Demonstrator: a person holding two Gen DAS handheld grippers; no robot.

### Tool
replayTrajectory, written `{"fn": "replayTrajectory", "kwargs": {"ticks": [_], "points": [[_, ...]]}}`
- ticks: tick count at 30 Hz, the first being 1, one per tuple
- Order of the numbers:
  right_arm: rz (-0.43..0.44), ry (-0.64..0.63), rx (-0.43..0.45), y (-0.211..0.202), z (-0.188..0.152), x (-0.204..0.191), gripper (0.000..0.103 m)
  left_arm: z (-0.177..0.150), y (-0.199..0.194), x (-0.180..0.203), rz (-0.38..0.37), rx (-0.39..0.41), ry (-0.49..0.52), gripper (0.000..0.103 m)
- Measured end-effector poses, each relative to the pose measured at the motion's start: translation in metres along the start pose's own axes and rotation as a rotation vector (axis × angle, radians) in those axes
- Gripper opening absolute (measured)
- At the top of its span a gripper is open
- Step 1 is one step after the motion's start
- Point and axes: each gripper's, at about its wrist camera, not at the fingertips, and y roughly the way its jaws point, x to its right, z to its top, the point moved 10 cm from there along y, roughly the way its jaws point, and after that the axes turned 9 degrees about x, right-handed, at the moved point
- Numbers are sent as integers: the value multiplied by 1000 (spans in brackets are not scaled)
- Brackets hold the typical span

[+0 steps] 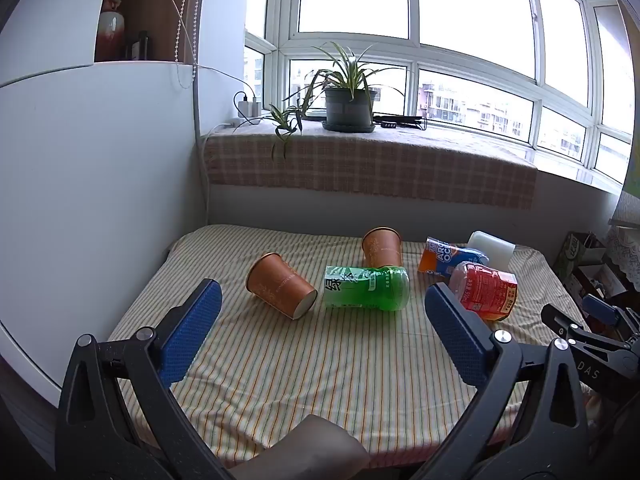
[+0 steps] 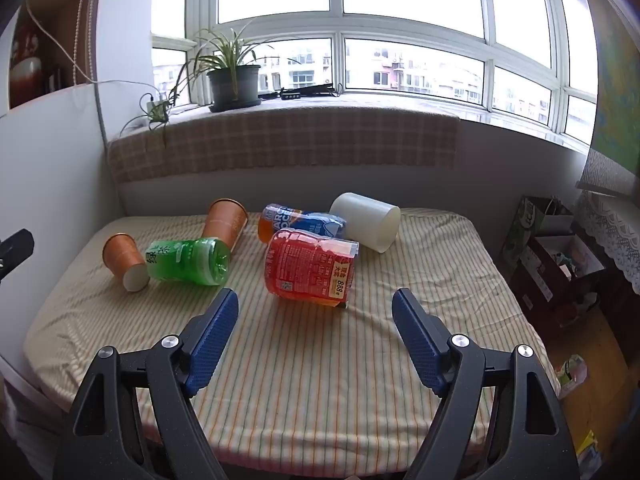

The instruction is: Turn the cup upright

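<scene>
- The left gripper [image 1: 323, 312] is wide open and holds nothing.
- The right gripper [image 2: 315, 316] is wide open, empty too.
- A brown cup [image 1: 280, 290] lies on its side beside the green bottle [image 1: 366, 288].

Left claw [image 1: 323, 300] gapes wide, holding nothing; right claw [image 2: 315, 308] likewise spread and empty.

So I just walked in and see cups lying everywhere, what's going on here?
A person holds a two-finger gripper in each hand over a striped table. Both the left gripper and right gripper are open and hold nothing. Cups cut from drink bottles lie tipped over: a green one, a red one and a blue-and-orange one, plus a brown paper cup and a white plastic cup. A second brown paper cup looks upside down. Nothing has been righted yet.
</scene>
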Motion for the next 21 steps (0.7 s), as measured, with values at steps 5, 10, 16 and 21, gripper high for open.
{"fn": "replayTrajectory", "kwargs": {"ticks": [5,10,16,21], "points": [[5,5,-5,1,-1,-2,79,0,0,0,-1,0,-1,103],[4,3,-6,2,-1,-2,79,0,0,0,-1,0,-1,103],[4,3,-7,2,-2,-2,79,0,0,1,-1,0,0,103],[4,4,-7,3,-1,-1,79,0,0,1,0,0,0,103]]}}
